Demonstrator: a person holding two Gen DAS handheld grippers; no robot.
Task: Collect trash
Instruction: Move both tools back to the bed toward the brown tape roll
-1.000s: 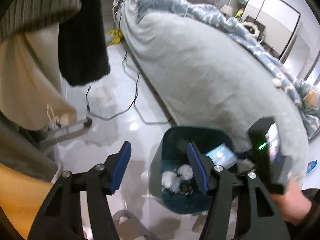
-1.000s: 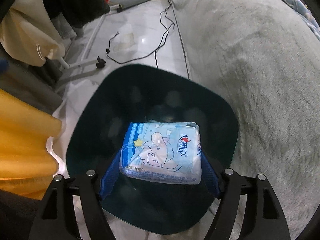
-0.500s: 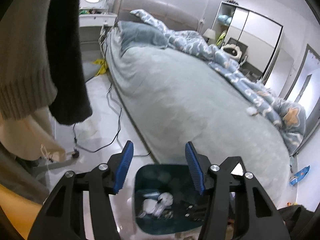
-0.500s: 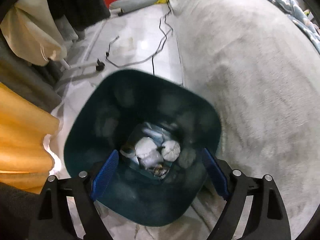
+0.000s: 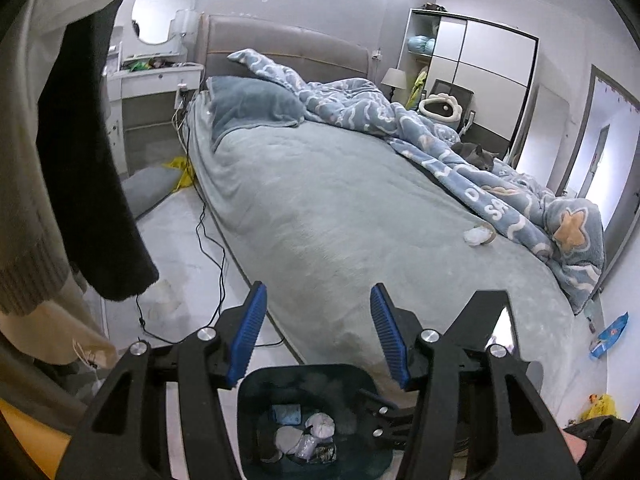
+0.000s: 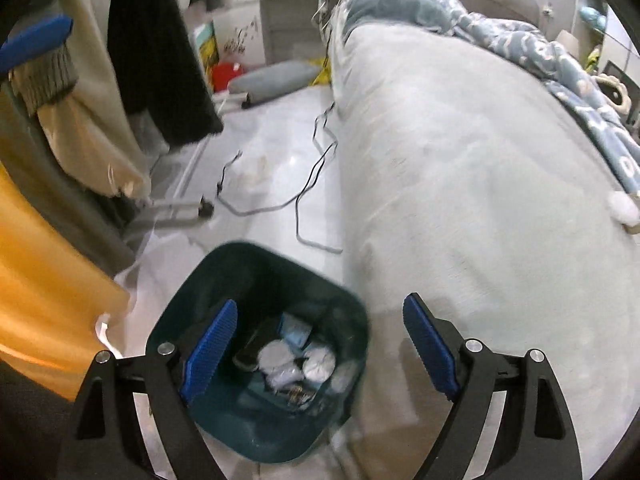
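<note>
Tissue pack (image 6: 295, 333) now dropped in bin (image 6: 192, 296); right gripper (image 6: 320, 348) spread empty, pulled back. Left gripper (image 5: 318, 332) also wide, empty. Next: white wad (image 5: 476, 236) at bed's (image 5: 340, 216) far edge.

- This is a bedroom in a home: a large bed (image 5: 344, 200) with a grey cover and a padded headboard (image 5: 280, 44).
- A blue patterned duvet (image 5: 472, 168) lies crumpled on the bed.
- A wardrobe (image 5: 480, 76) stands by the far wall; a dressing table (image 5: 156, 76) with a round mirror (image 5: 162, 14).
- Clothes (image 6: 160, 52) hang beside the bed.
</note>
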